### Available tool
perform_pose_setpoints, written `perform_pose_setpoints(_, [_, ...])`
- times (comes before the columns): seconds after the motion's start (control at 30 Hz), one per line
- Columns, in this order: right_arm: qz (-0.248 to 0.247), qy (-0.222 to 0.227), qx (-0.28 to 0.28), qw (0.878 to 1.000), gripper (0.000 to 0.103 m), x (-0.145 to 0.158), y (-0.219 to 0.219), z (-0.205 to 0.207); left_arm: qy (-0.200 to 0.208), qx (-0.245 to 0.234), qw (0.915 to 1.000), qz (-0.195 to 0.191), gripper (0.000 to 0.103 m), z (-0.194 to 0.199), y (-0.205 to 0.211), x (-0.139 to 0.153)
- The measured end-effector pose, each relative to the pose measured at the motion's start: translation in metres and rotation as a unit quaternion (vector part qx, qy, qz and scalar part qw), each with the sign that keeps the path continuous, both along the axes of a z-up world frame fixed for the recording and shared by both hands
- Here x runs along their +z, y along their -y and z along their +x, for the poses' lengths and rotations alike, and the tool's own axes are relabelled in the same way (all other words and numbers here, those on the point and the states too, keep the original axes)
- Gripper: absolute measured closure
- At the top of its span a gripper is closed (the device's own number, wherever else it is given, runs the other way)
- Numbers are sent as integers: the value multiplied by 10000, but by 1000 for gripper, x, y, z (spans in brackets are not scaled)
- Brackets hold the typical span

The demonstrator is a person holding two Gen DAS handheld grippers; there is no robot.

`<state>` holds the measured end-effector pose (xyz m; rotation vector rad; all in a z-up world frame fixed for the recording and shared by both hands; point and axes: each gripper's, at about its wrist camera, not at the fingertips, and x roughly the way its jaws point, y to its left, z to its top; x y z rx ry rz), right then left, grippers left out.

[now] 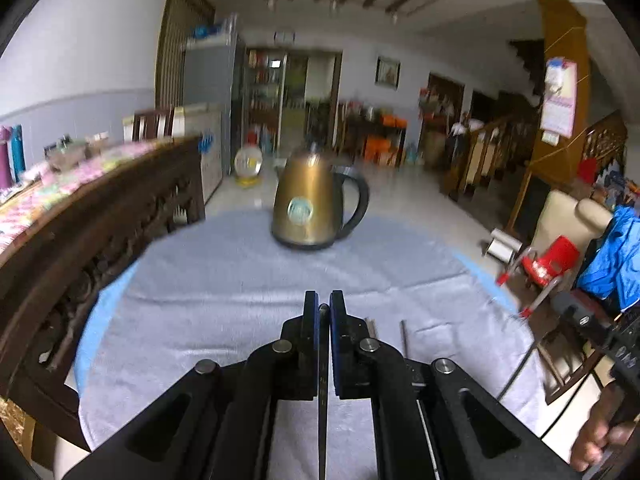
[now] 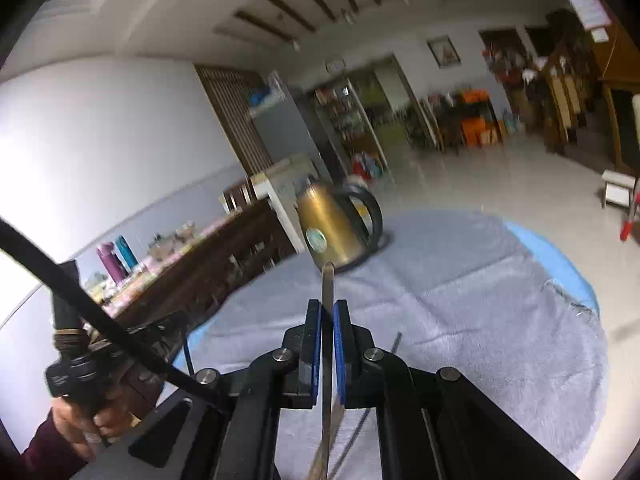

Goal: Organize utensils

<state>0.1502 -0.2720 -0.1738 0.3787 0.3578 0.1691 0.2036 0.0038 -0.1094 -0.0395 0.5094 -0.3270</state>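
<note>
Grey cloth [image 1: 240,300] covers bench; left tongs [image 1: 324,304] pinch a thin dark utensil [image 1: 323,360], right tongs [image 2: 328,312] pinch a metal utensil handle [image 2: 328,284], brass kettle [image 1: 308,204] beyond.

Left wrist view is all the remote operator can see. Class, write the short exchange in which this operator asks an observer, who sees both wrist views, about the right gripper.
Operator: My left gripper is shut on a thin dark utensil. What about the right one?
Observer: The right gripper is shut on a flat silver metal utensil handle.
Operator: Does it stick out past the fingertips?
Observer: Yes. Its blunt end pokes forward towards the golden metal kettle with the black handle, which stands on the grey fluffy cloth. In the picture the end overlaps the kettle's base, but I cannot judge the gap between them.
</note>
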Motion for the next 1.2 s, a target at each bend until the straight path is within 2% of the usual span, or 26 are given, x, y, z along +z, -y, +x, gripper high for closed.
perform_pose_setpoints(0.07, [-67,175,-63,9998,97,5,-7,-19,197,4,9998,-81,98,-23,-5,13])
perform_pose_setpoints(0.2, [-294,424,-196,9985,97,19,-22,-57,357,-8,9988,-329,98,-43,-8,24])
perform_pose_setpoints(0.4, [-358,819,-226,9957,97,39,-36,-84,764,-16,9950,-649,98,-75,-17,54])
perform_pose_setpoints(0.7, [-458,1636,-377,9847,97,78,-56,-132,1353,-52,9851,-1058,98,-114,-32,90])
perform_pose_setpoints(0.83, [-490,1753,-292,9829,97,82,-67,-138,1401,-113,9840,-1097,98,-122,-29,88])
perform_pose_setpoints(1.2, [-719,1446,-65,9869,97,58,-86,-135,907,35,9917,-916,98,-105,-16,49])
